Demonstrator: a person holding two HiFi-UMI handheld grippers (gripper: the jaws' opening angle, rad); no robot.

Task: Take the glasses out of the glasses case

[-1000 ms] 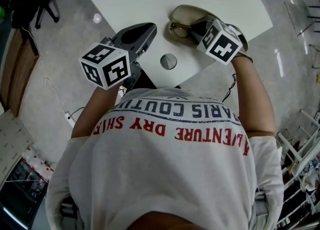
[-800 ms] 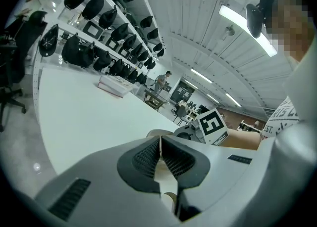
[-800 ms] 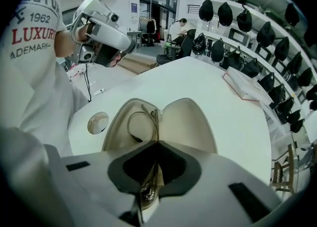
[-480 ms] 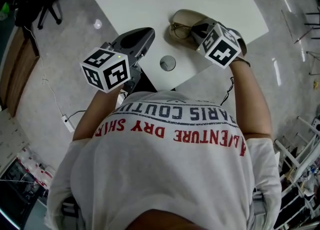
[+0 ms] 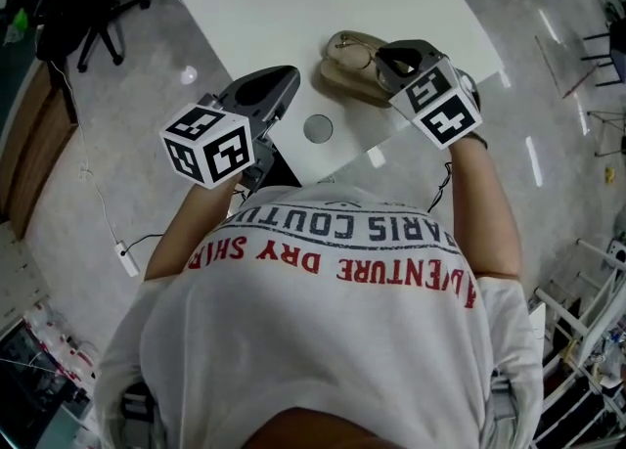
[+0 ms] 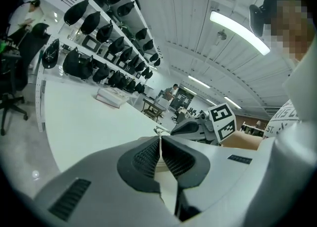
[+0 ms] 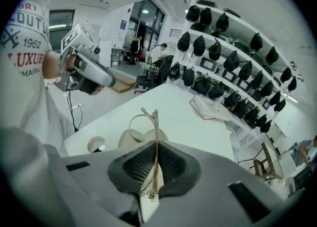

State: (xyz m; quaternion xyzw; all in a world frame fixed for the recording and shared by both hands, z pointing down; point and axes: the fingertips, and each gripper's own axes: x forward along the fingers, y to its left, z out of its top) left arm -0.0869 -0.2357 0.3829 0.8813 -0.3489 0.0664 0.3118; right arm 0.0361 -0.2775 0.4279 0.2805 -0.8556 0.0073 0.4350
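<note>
Nearly out: glasses pinched in the right claw above the open case

Looks well past the midpoint, as a judgement. Grips the glasses point(image 7: 148, 122) edge-on in the right claw point(image 7: 156, 148), pads clenched on the thin pale frame, with a lens rim and a temple end poking out beyond the tips. Leaves the beige glasses case point(image 7: 130, 141) lying open on the white surface point(image 7: 193, 122), close to the near edge, just beneath and beside the frame. From the head view, places the glasses point(image 5: 354, 45) over the far side of the glasses case point(image 5: 344, 80), right at the tip of the right claw point(image 5: 383, 58). Cannot tell there whether frame and shell are touching or apart, though from the right gripper view seems lifted clear. Holds the left claw point(image 6: 160, 148) clenched on nothing. In the head view, sets that left claw point(image 5: 284, 80) off to the left, apart from the case, near a small round disc point(image 5: 318, 128) in the surface.

Probably remains only to carry the frame away from the case, set it on a bare stretch of surface and let go.

As for heading: aims the glasses away from the person and downward, long axis lined up with the right claw's own reach. Stands the frame on edge rather than flat, lenses apparently facing sideways, free end toward the far-left part of the surface in the head view.
</note>
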